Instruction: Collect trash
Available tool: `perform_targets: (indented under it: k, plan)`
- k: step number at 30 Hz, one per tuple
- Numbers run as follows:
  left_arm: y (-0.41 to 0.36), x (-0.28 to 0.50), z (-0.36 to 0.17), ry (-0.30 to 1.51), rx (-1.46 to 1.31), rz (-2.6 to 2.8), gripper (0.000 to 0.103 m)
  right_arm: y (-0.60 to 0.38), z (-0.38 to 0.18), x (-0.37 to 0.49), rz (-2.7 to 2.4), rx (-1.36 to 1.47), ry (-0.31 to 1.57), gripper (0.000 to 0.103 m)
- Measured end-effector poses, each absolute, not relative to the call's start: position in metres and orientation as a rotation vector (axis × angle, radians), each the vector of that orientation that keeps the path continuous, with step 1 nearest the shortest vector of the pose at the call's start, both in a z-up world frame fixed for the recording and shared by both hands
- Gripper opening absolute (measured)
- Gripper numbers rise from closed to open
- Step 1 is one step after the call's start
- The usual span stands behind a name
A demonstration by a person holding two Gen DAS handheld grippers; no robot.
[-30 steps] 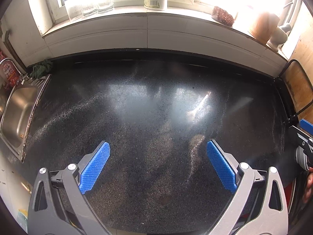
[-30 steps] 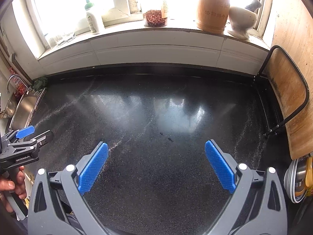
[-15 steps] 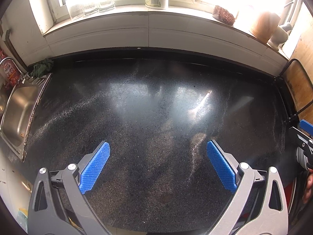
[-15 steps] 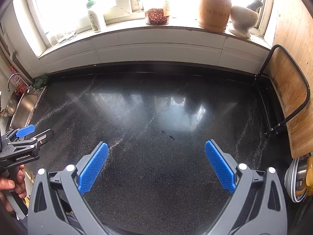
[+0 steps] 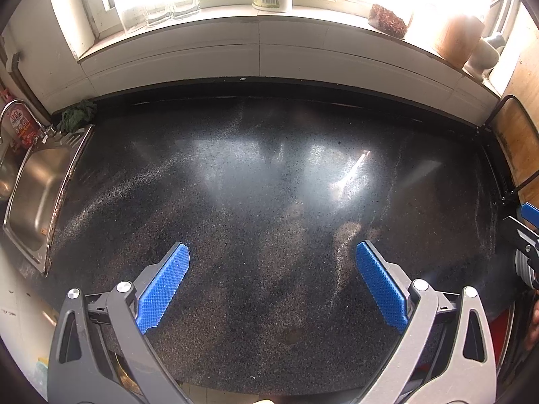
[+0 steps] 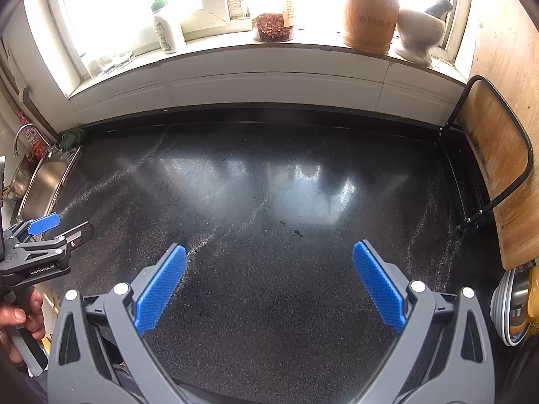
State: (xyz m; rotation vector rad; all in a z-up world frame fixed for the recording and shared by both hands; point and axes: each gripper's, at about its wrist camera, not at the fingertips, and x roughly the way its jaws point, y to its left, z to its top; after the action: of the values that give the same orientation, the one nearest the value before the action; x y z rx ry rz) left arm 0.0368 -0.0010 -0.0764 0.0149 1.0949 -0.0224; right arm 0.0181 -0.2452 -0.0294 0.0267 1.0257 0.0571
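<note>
Hovering with jaws wide apart and empty above the dark speckled bench (image 6: 269, 303), the left hand-held gripper (image 5: 271, 271) and right hand-held gripper (image 6: 269, 269) show no trash in view, so mistaking the small dark speck (image 6: 297, 234) risks a useless grasp.

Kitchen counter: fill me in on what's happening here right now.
A person holds a two-finger gripper in each hand over a dark speckled countertop. The left gripper and the right gripper are both wide open and hold nothing. No obvious trash shows on the counter; only a few small dark specks lie ahead of the right gripper. A steel sink sits at the left, a wooden cutting board in a rack at the right, and a bottle and jars on the windowsill.
</note>
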Motion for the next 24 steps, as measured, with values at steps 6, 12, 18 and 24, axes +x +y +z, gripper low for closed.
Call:
perform_targets:
  k: [6, 12, 18, 24]
  plan:
    - [-0.0016, 0.0351, -0.0751, 1.092, 0.016, -0.026, 0.096, -0.2455, -0.0288, 0.0155, 0.057, 0.027, 1.022, 0.096]
    - [-0.0008, 0.0350, -0.0752, 1.099, 0.003, -0.032, 0.096, -0.2456, -0.0276, 0.0132, 0.059, 0.027, 1.023, 0.096]
    - [-0.0015, 0.0347, -0.0753, 1.099, -0.001, -0.041, 0.096, -0.2464, -0.0277, 0.0141, 0.057, 0.031, 1.023, 0.096]
    - [-0.0003, 0.0325, -0.0740, 1.081, 0.021, -0.028, 0.096, -0.2473, -0.0285, 0.0140, 0.055, 0.034, 1.024, 0.096]
